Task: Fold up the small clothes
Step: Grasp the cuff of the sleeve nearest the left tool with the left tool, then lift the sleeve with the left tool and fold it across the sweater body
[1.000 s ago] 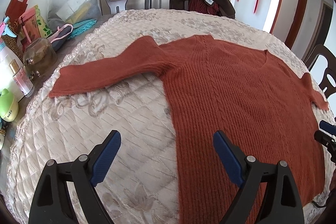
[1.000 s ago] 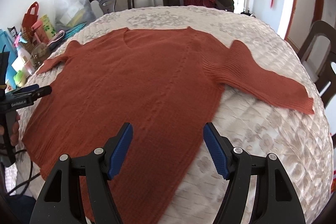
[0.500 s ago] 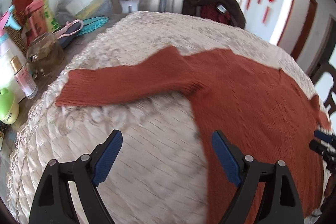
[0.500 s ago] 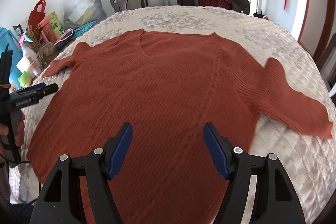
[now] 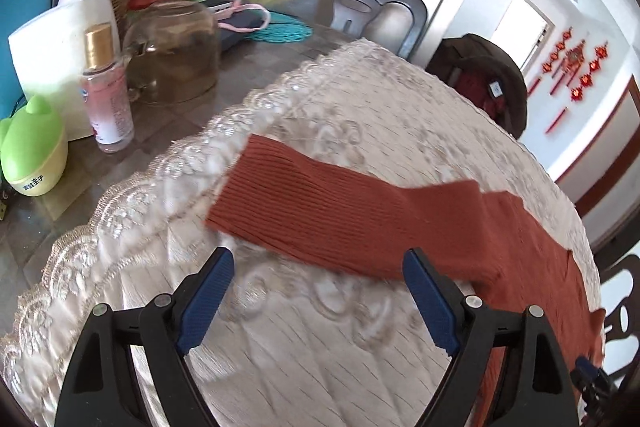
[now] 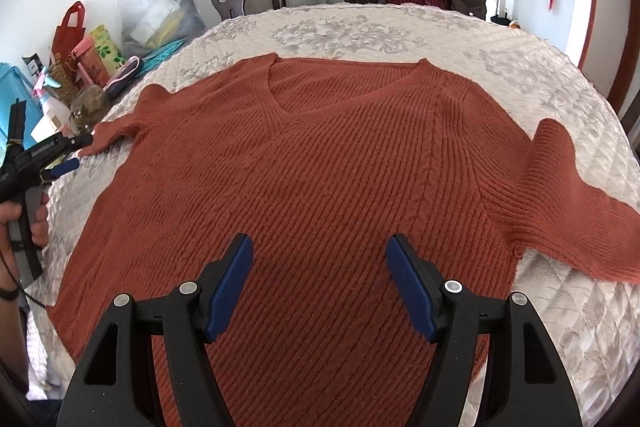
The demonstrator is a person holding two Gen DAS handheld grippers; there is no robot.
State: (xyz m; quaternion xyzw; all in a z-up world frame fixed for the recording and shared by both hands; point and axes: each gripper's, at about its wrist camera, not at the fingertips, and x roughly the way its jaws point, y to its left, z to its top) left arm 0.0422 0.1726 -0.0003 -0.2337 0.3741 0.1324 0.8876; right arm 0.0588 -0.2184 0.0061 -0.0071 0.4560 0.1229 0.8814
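A rust sweater [image 6: 320,187] lies flat, front up, on a quilted table [image 6: 520,75], with the left gripper [image 5: 316,301] above one sleeve [image 5: 320,215] and the right gripper [image 6: 320,285] above the body, both wide open and empty.

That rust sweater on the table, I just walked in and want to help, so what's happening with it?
A person is starting to fold the rust sweater, which lies flat and face up on the quilted table cover. Nothing is folded yet. The left tool is open and pointing at the cuff of the left sleeve. The right tool is open above the sweater's body, gripping nothing.
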